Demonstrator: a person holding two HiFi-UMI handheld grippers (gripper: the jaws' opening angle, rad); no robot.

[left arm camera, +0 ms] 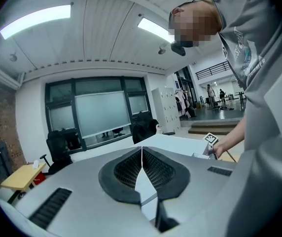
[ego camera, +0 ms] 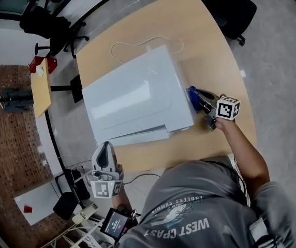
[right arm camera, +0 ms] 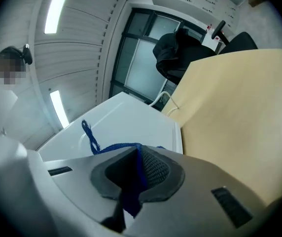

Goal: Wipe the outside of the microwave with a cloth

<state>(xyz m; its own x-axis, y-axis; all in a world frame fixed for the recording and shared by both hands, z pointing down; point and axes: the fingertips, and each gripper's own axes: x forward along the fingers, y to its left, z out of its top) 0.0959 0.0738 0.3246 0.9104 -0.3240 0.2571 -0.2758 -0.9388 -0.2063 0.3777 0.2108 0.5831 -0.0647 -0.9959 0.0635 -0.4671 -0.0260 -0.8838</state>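
The cloth (ego camera: 191, 93) is blue, pinched in the right gripper (ego camera: 198, 103) at the right side wall of the microwave (ego camera: 137, 99); I cannot tell whether it is pressed against that wall or only just beside it. It looks soft, limp and light, so I'd say it wants a firm pinch on a bunched fold, with enough hanging free to lie flat on the panel. The microwave is a white box in the middle of the tan table (ego camera: 210, 50); it looks heavy, stiff and smooth-skinned, so it should sit firm under a wipe, though the cloth may slide easily on it. A white cable (ego camera: 137, 43) loops on the table behind it.

The left gripper (ego camera: 106, 148) hangs off the table's near edge, close to the person's body, its jaws together on nothing.

The head view gives the whole layout but only a scrap of blue; the right gripper view shows the cloth clamped between the pads, with a loose thread curling up; the left gripper view alone shows that gripper to be empty.
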